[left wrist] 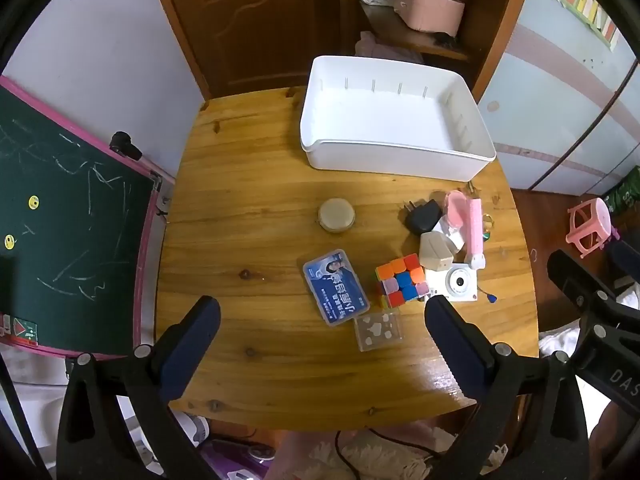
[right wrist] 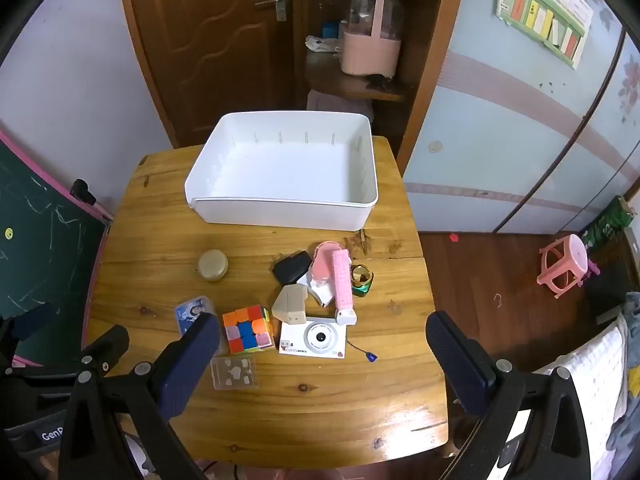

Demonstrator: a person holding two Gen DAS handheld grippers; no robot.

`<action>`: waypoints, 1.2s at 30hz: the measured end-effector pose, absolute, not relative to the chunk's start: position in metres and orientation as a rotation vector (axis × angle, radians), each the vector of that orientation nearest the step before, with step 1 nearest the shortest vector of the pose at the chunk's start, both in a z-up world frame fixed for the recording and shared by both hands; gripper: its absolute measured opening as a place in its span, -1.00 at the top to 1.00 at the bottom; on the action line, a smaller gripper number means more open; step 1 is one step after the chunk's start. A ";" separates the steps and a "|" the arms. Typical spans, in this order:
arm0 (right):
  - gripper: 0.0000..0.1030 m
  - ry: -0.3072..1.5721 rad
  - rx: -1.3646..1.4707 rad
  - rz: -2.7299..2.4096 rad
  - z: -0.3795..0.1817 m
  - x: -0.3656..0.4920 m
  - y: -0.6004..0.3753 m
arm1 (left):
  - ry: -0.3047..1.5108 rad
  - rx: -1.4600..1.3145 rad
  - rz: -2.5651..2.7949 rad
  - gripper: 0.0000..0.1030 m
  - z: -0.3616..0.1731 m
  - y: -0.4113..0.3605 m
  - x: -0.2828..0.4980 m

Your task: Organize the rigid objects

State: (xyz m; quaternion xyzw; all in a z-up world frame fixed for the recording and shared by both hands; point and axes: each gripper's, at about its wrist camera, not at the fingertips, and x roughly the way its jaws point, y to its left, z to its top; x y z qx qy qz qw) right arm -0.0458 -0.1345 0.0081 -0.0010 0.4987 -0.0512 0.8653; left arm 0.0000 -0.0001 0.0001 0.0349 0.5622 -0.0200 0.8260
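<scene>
A wooden table (right wrist: 280, 420) is filling the middle of both views, and a white bin (right wrist: 280, 210) is sitting at its far edge, its inside showing nothing but white floor. Nearer than the bin, a heap of small things is lying toward the table's right side: a white toy camera (right wrist: 314, 339) is lying flat at the near end, a pink comb-like piece (right wrist: 343, 280) is resting just behind it, a black plug adapter (right wrist: 291, 267) is lying toward the bin, and a beige faceted box (right wrist: 289, 307) is sitting between adapter and camera. A scrambled colour cube (right wrist: 247, 330) is standing just left of the camera, with a blue card case (left wrist: 335, 287) beside it and a small clear box (left wrist: 378, 331) just in front. A round beige case (left wrist: 337, 215) is lying apart, further left. The left gripper (left wrist: 320, 314) is hanging above the near table edge, jaws spread wide and gripping nothing; the right gripper (right wrist: 322, 330) is doing likewise, fingers wide apart and bare.
</scene>
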 end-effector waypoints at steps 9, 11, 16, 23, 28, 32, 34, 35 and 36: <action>-1.00 1.050 0.000 -0.107 0.008 -0.045 -0.137 | 1.197 0.071 -0.047 -0.97 0.000 0.000 0.000; -1.00 1.051 -0.001 -0.107 0.009 -0.045 -0.137 | 1.195 0.072 -0.045 -0.97 0.000 0.000 0.000; -1.00 1.051 -0.001 -0.106 0.010 -0.047 -0.139 | 1.193 0.071 -0.048 -0.97 -0.001 0.002 0.000; -1.00 1.042 -0.003 -0.104 0.003 -0.040 -0.139 | 1.196 0.075 -0.047 -0.97 0.001 -0.003 -0.001; -1.00 1.034 0.008 -0.098 0.009 -0.039 -0.141 | 1.198 0.078 -0.047 -0.97 0.001 -0.002 0.003; -1.00 1.026 0.018 -0.091 0.010 -0.040 -0.143 | 1.200 0.094 -0.059 -0.97 0.000 -0.009 0.007; -1.00 1.023 0.017 -0.086 0.011 -0.040 -0.143 | 1.196 0.104 -0.074 -0.97 0.001 -0.011 0.007; -1.00 1.022 0.015 -0.085 0.011 -0.039 -0.142 | 1.191 0.111 -0.078 -0.97 0.002 -0.013 0.007; -1.00 1.020 0.013 -0.085 0.011 -0.039 -0.141 | 1.187 0.119 -0.081 -0.97 0.003 -0.014 0.006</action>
